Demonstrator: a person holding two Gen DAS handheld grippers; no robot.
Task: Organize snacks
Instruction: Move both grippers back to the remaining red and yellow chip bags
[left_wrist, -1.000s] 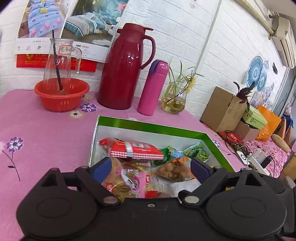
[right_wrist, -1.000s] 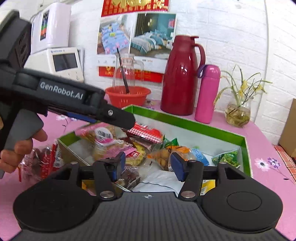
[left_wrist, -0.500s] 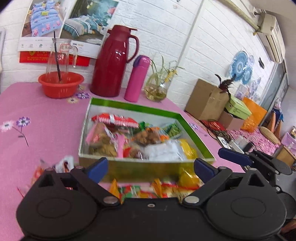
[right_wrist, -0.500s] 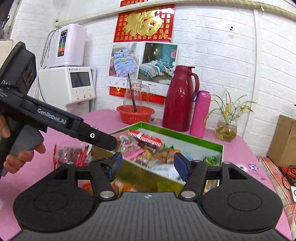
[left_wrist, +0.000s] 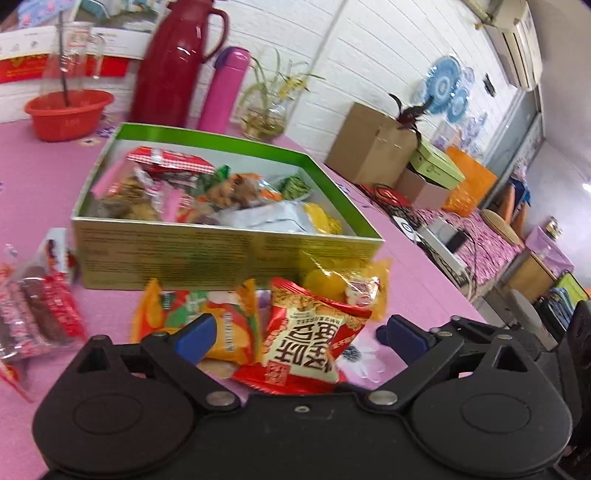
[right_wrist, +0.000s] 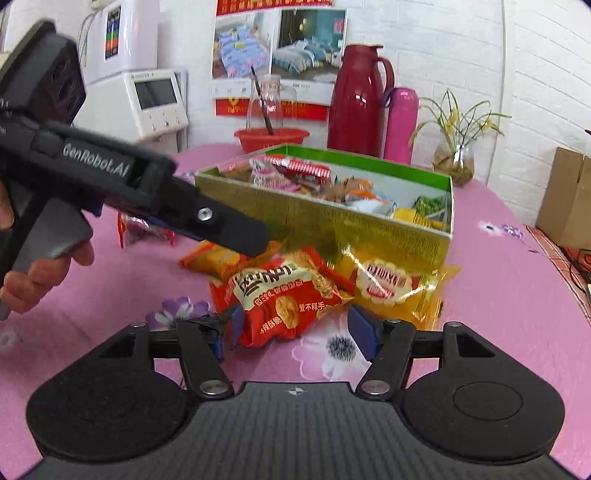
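Observation:
A green box (left_wrist: 221, 247) (right_wrist: 332, 218) holding several snack packets sits on the pink tablecloth. In front of it lie a red packet (left_wrist: 306, 343) (right_wrist: 284, 295), an orange packet (left_wrist: 221, 325) (right_wrist: 218, 258) and a yellow packet (left_wrist: 343, 284) (right_wrist: 391, 284). My left gripper (left_wrist: 299, 334) (right_wrist: 240, 240) is open, and the red packet lies between its blue pads without touching them. My right gripper (right_wrist: 295, 330) is open wide around the same red packet from the other side. Its right pad stands apart from the wrapper.
Red sausage packets (left_wrist: 33, 314) lie left of the box. Behind it stand a red thermos (right_wrist: 354, 99), a pink flask (right_wrist: 400, 125), a red basin (left_wrist: 68, 112) with a glass jug, and a plant vase (right_wrist: 454, 162). Cardboard boxes (left_wrist: 373, 147) are stacked to the right.
Both grippers have drawn back from over the box and sunk toward the loose packets in front of it. The right jaws have spread wider.

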